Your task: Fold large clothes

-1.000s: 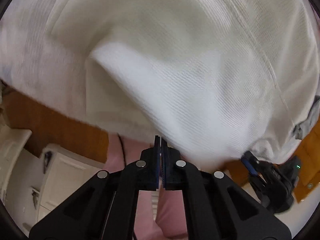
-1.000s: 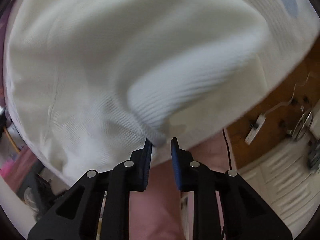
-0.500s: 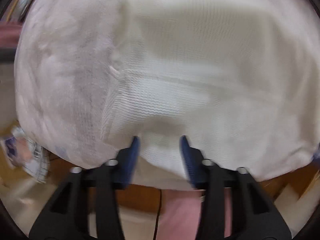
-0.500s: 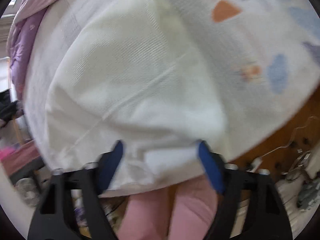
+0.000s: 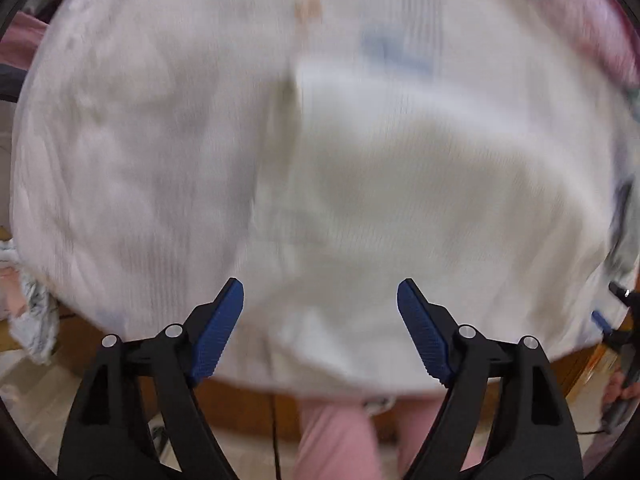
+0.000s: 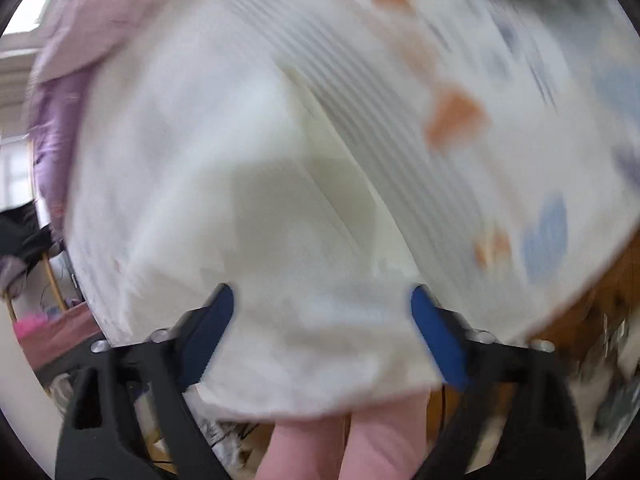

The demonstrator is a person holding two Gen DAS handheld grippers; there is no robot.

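The cream-white ribbed knit garment (image 5: 400, 200) is seen lying flat on a white sheet printed with orange and blue shapes (image 6: 540, 120), near its front edge. The left gripper (image 5: 320, 300) is held above it, pointing down, jaws spread wide after just opening; nothing is gripped. The right gripper (image 6: 320, 308) is likewise wide apart, its jaws just opened, with cloth seen beyond them but not pinched. Pink-clad legs (image 6: 344, 440) are visible below.
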